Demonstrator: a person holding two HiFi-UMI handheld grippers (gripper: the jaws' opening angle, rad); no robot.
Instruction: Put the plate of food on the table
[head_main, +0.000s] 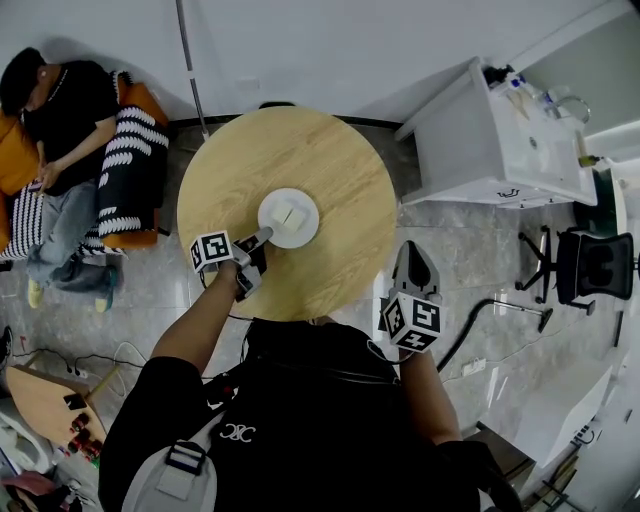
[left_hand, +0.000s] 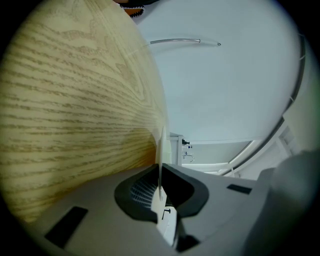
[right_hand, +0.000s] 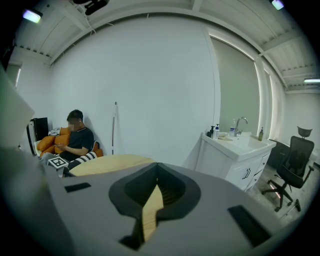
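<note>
A white plate (head_main: 288, 217) with pale square pieces of food lies over the middle of the round wooden table (head_main: 330, 150). I cannot tell whether it rests on the wood or hangs just above it. My left gripper (head_main: 262, 238) is shut on the plate's near-left rim. In the left gripper view that rim (left_hand: 161, 155) runs edge-on between the jaws of the left gripper (left_hand: 160, 192), with the table (left_hand: 75, 110) to one side. My right gripper (head_main: 414, 255) hangs off the table's right edge, shut and empty. The right gripper (right_hand: 152, 200) points across the table (right_hand: 110, 164).
A person (head_main: 60, 130) sits on an orange sofa left of the table, and shows as a seated person (right_hand: 75, 135) in the right gripper view. A white sink cabinet (head_main: 500, 140) stands at the right. An office chair (head_main: 590, 265) is beyond it. Cables lie on the floor.
</note>
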